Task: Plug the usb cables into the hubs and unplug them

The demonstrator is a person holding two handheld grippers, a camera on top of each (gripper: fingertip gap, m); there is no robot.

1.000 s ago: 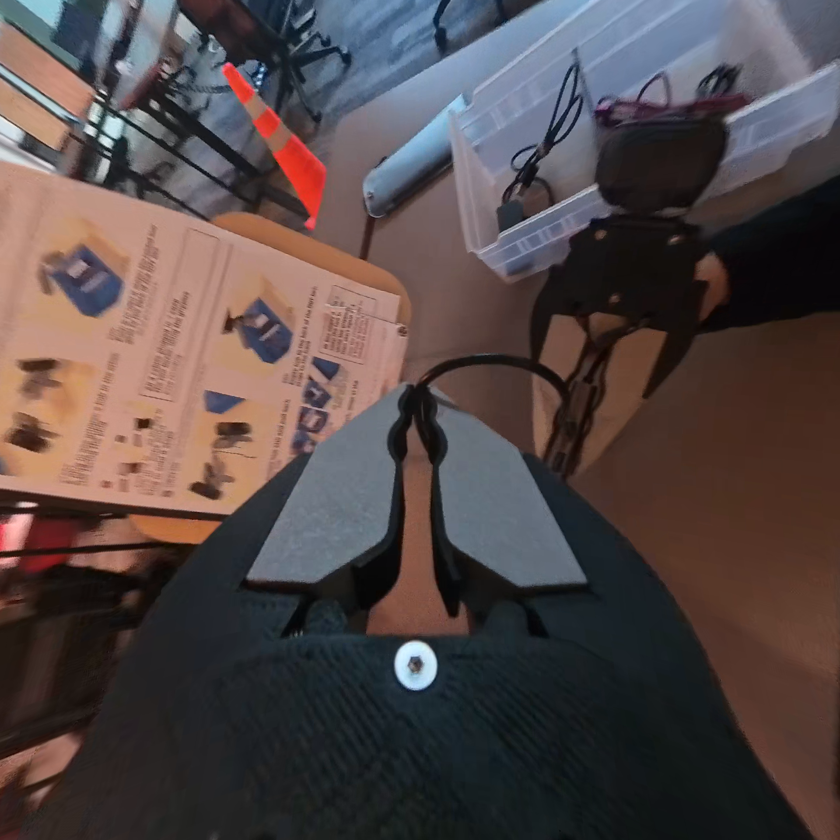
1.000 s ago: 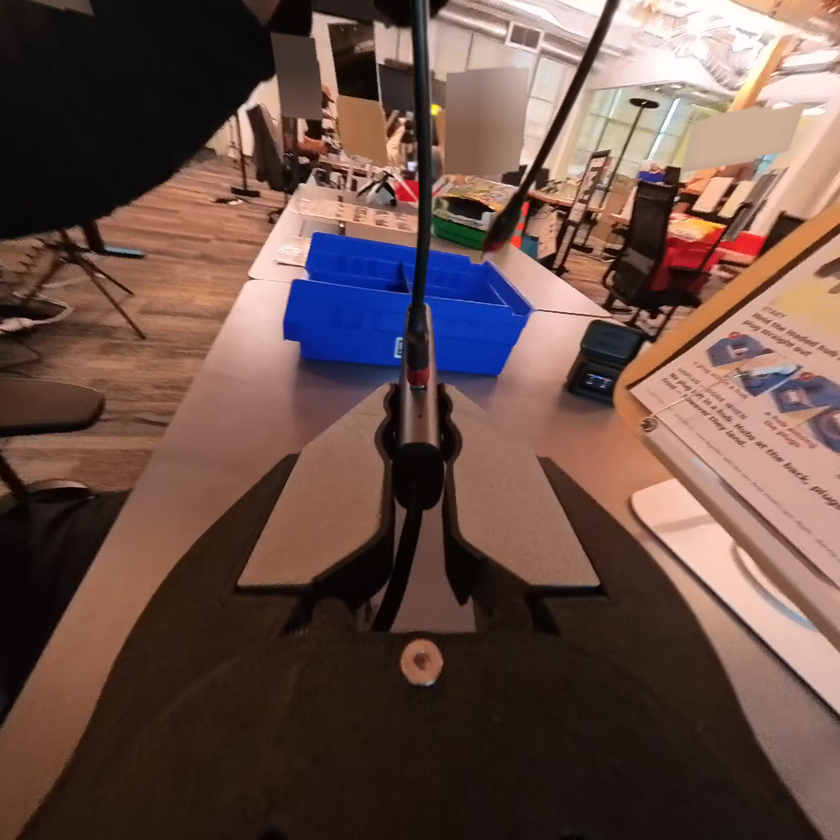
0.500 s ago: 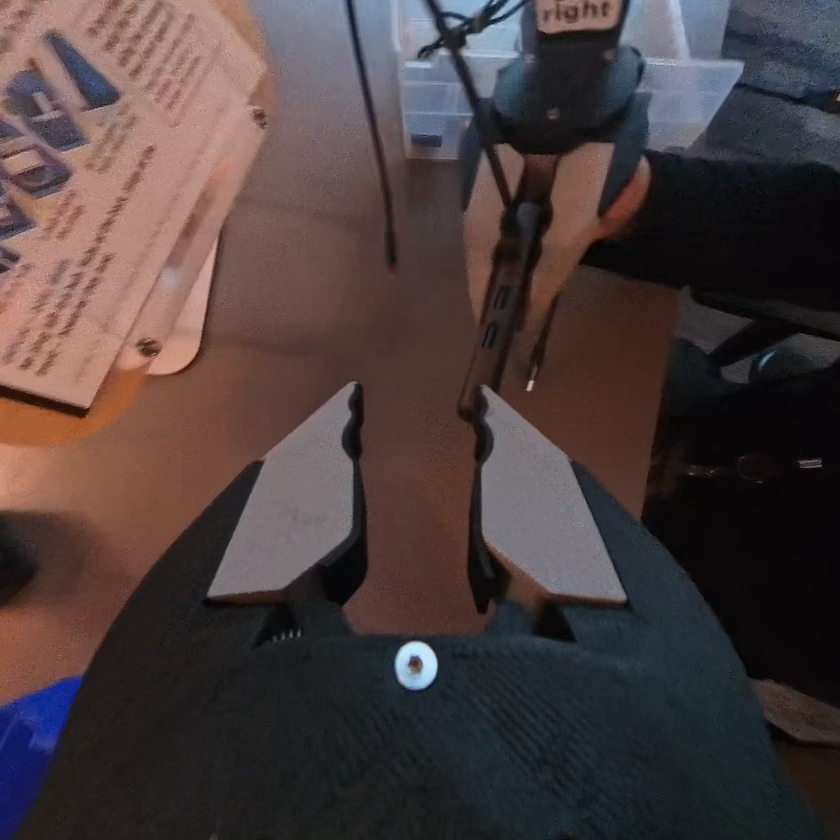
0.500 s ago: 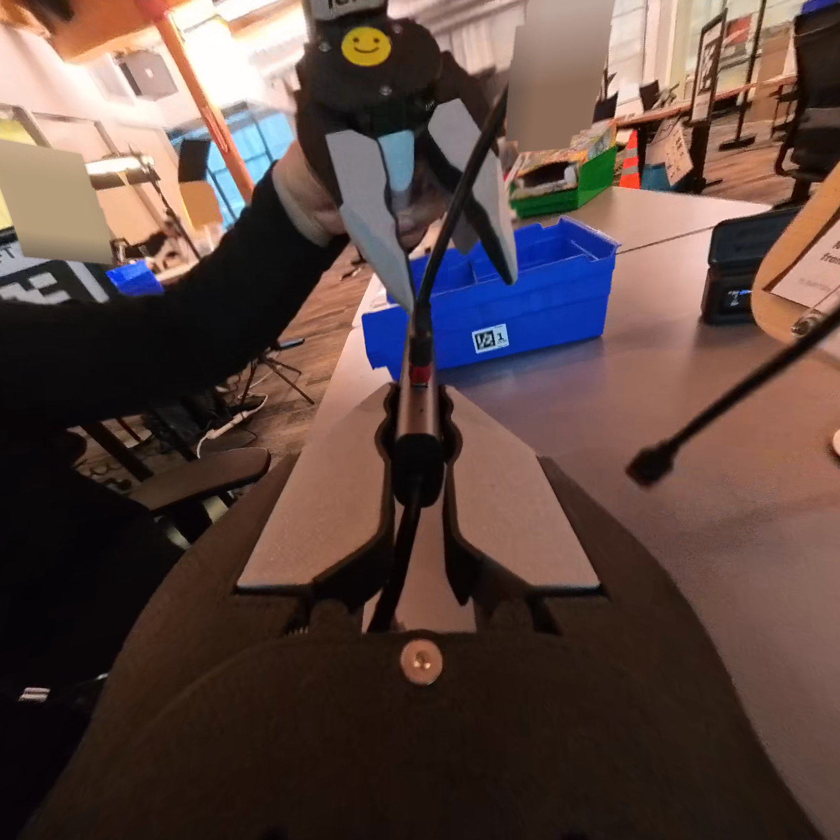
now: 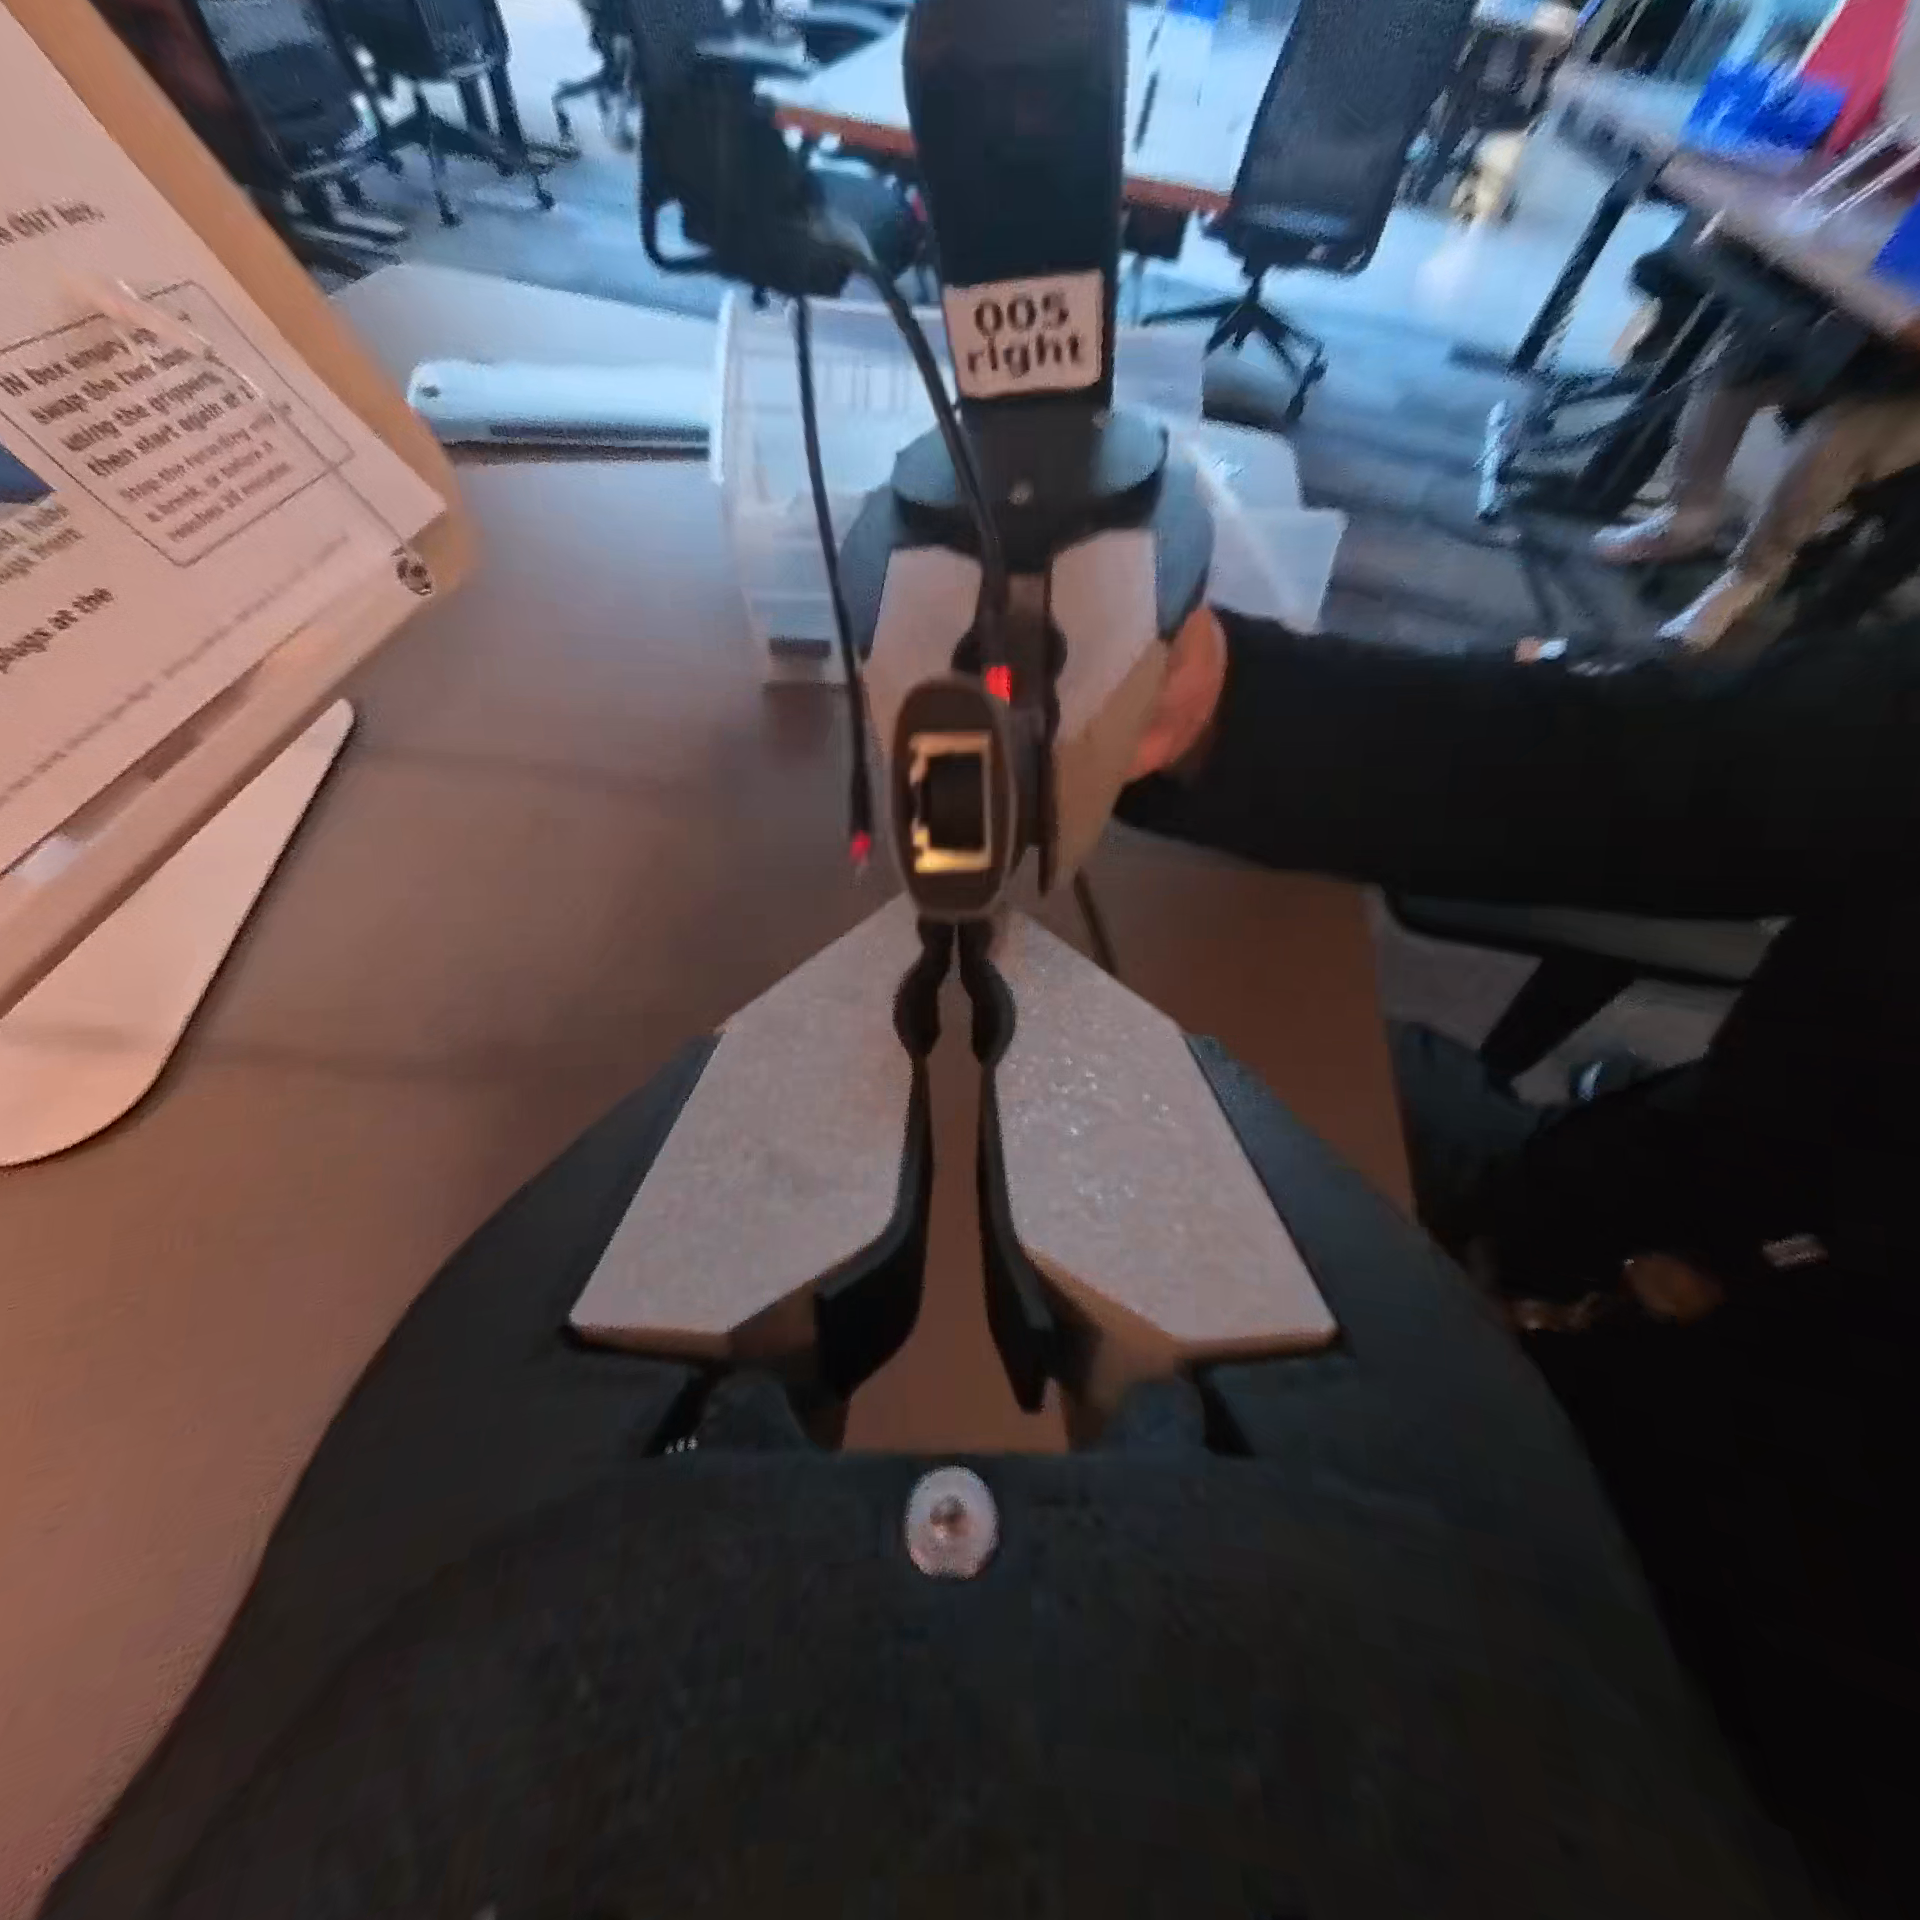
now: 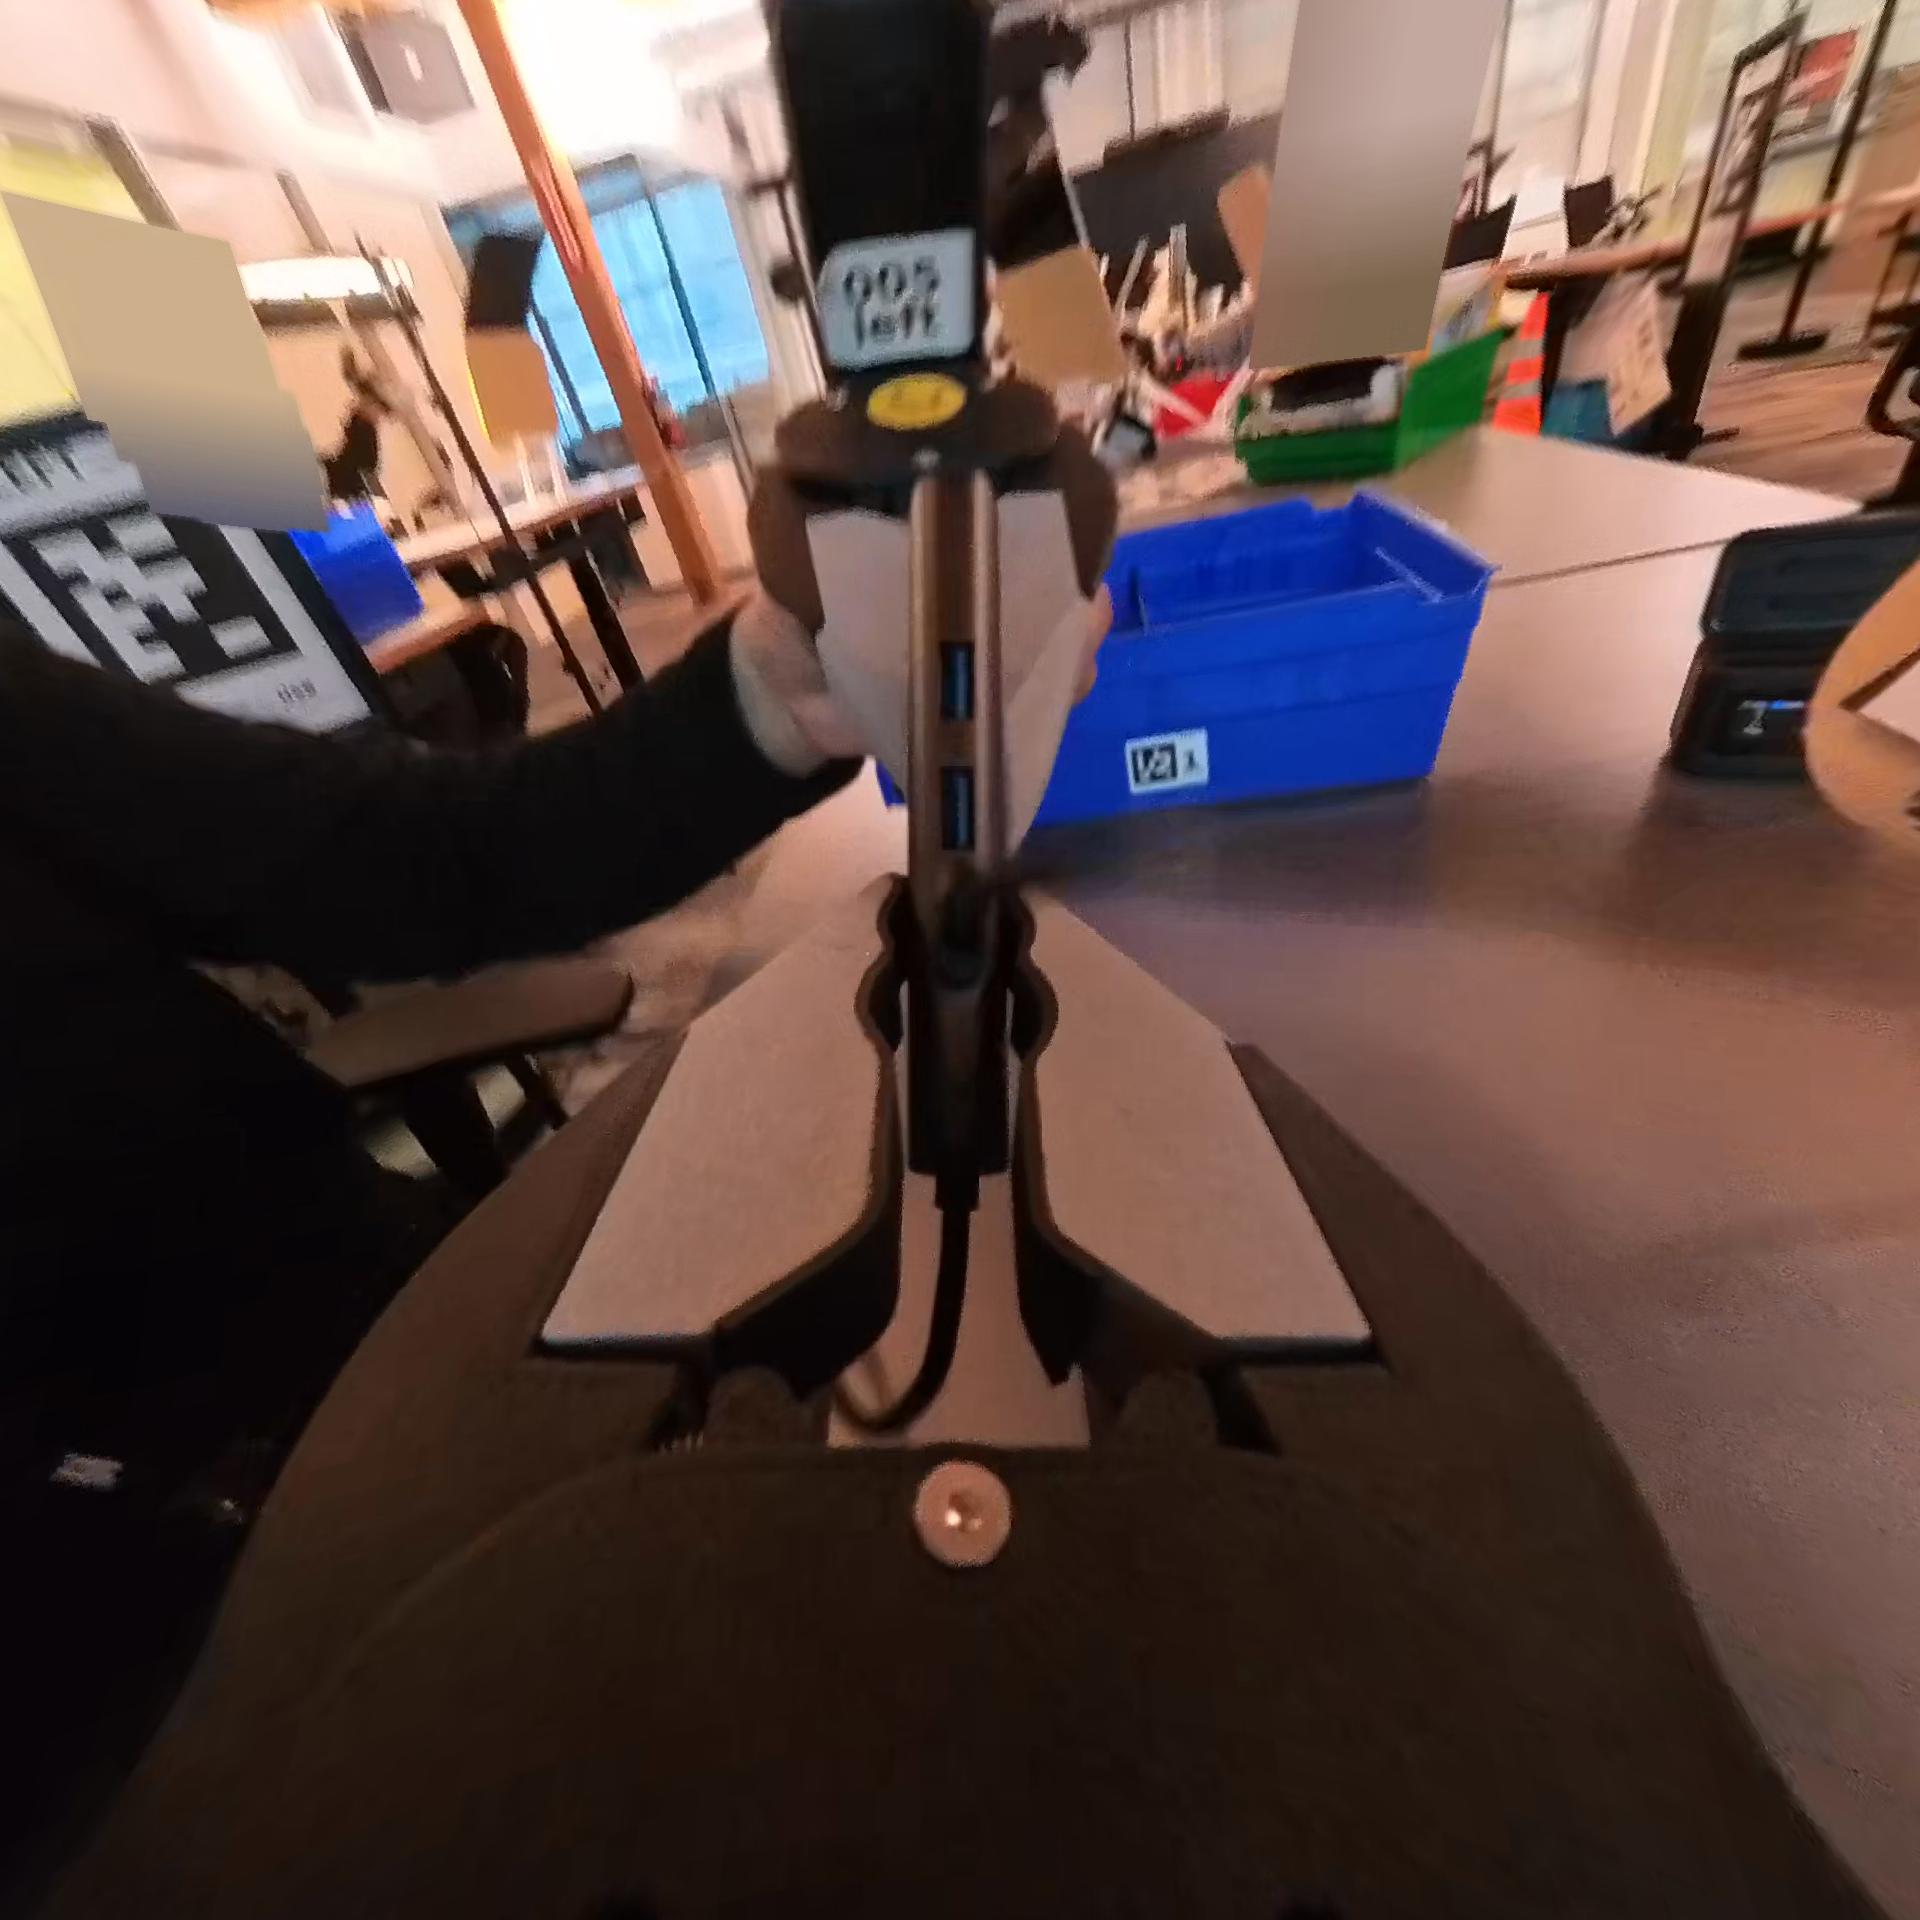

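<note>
Half a second ago my left hand-held gripper [image 5: 954, 940] stood with its fingers spread in front of the hub; now they have come together on the near end of the USB hub [image 5: 953, 798], and I see its end port squarely just above my fingertips. From the right wrist view, the right hand-held gripper [image 6: 954, 935] stays clamped on the other end of the same slim grey hub [image 6: 954, 717], which runs straight away from me, off the worktop [image 6: 1507, 987], with two blue ports on its upper side, into the left one [image 6: 951, 821] beyond. So both grip one hub, end to end, held in the air. A black USB cable [image 5: 831, 582] hangs loose to the left of the hub in the left wrist view, its red-tipped plug [image 5: 858, 847] dangling free, plugged into nothing I can see. A short black lead [image 6: 925, 1320] loops from the hub's tail between my right fingers. Beyond the hub sits a blue bin [image 6: 1299, 665] on the worktop, and a small dark device [image 6: 1787, 665] to its right. In the left wrist view a printed instruction sheet on a white stand [image 5: 166, 499] stands at the left, and a clear plastic bin [image 5: 810, 436] lies behind the right hand-held gripper. A dark sleeve [image 5: 1507, 769] reaches in from the right.
</note>
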